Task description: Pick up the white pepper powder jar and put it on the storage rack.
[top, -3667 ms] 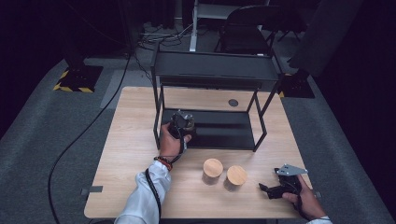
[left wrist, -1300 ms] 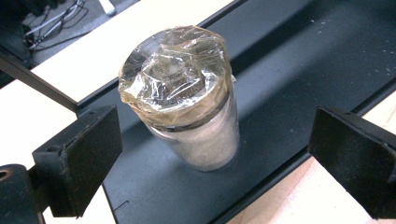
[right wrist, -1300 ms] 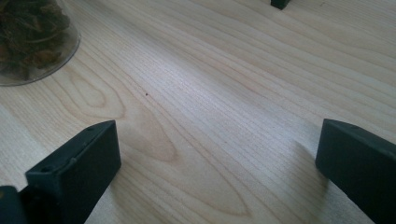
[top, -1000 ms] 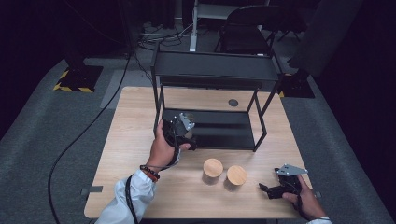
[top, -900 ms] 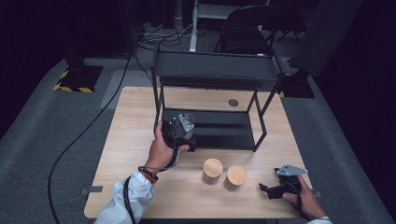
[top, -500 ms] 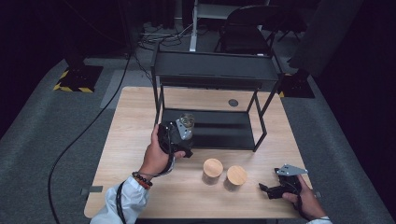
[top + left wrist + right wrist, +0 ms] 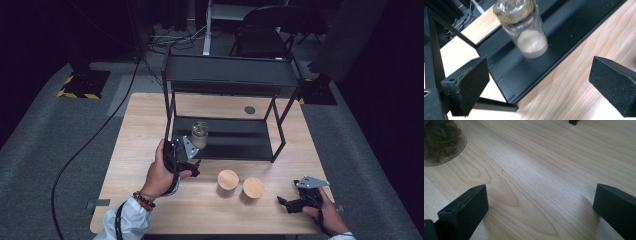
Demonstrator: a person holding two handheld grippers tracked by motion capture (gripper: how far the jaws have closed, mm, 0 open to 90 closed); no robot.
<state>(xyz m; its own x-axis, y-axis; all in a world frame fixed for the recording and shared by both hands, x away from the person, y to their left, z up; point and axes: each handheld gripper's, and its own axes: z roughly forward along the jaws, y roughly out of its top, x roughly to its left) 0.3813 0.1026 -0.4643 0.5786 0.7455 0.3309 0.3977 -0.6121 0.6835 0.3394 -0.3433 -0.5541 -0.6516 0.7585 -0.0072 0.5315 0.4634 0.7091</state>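
On the low black metal shelf point(image 7: 235, 140), a clear glass jar point(image 7: 199, 134) is left standing, just past the wide-open left tool point(image 7: 536, 82).

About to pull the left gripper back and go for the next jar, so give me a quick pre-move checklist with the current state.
1. Glass jar stands on the rack's lower shelf: ok.
2. Left gripper open, jaws off the jar: ok.
3. Jar upright: looks upright in the high view, ok.
4. Two wooden-lidded jars standing on the table, unobstructed: ok.
5. Right gripper open and empty, low over the table: ok.
6. Shelf jar's lid: cannot tell.
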